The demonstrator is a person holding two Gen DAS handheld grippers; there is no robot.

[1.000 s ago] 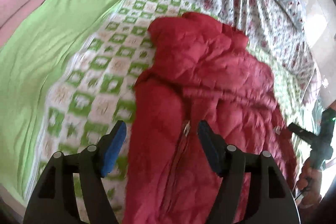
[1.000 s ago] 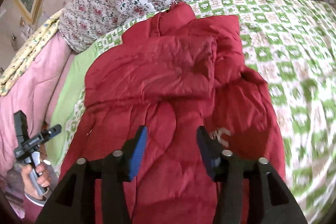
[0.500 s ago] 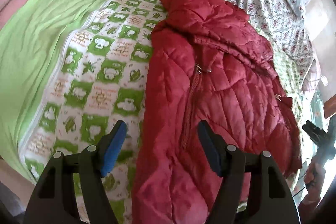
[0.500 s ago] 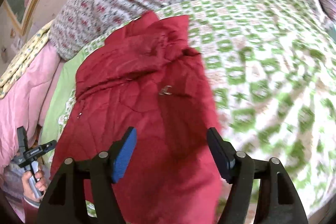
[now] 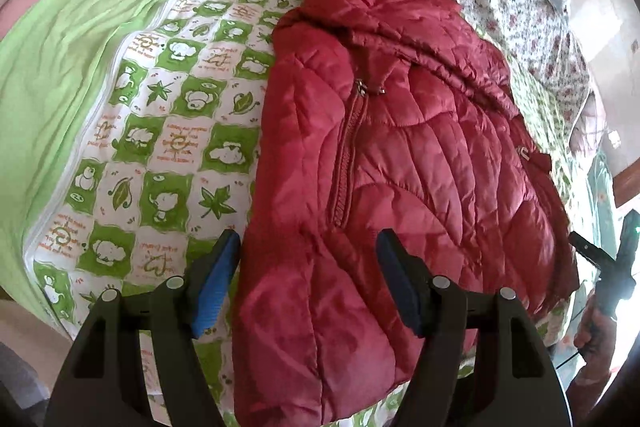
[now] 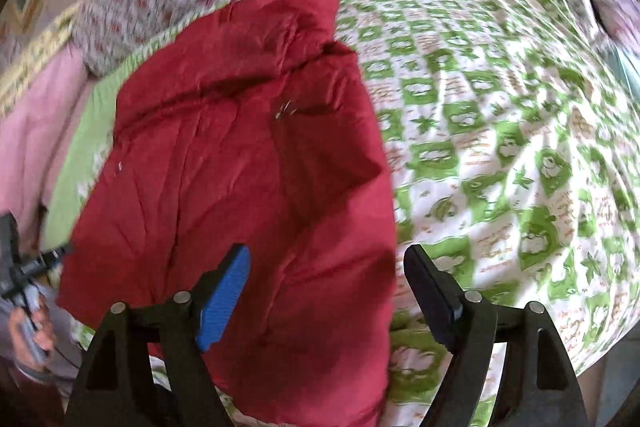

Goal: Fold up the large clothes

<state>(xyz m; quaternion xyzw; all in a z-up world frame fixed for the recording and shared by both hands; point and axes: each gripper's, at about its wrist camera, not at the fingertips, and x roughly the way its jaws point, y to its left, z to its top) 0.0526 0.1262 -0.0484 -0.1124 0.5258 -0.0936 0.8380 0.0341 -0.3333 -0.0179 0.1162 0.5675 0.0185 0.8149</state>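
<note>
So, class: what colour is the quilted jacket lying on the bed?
Red; the jacket shows best in the left wrist view.

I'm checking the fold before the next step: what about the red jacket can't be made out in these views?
- Sleeves: none visible; presumably folded into the red jacket, left wrist view.
- Bottom hem: cut off by the frame edge and the left tool.
- Quilting detail: motion-blurred, right wrist view.
</note>
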